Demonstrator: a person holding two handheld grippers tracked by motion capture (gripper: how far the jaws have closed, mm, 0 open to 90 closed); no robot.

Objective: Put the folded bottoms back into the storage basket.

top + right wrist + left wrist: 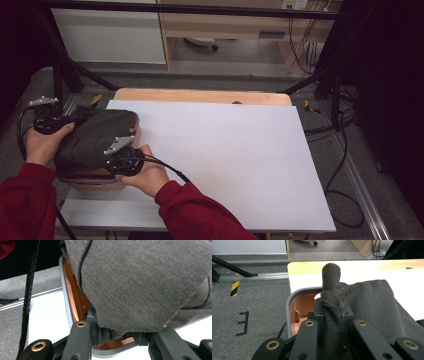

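Dark grey cloth point(95, 137) still lies heaped on the basket point(136, 120) at the surface's left edge, our left claw point(331, 315) and right claw point(117, 333) clamped on it, lifting yet undone.

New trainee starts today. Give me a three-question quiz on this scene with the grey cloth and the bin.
1. True or false: the left gripper is shut on the dark grey cloth.
2. What colour is the inside of the bin?
3. The cloth lies: A) flat on the white table; B) over the bin; C) on the floor.

Key: 1 true. 2 orange-brown. 3 B.
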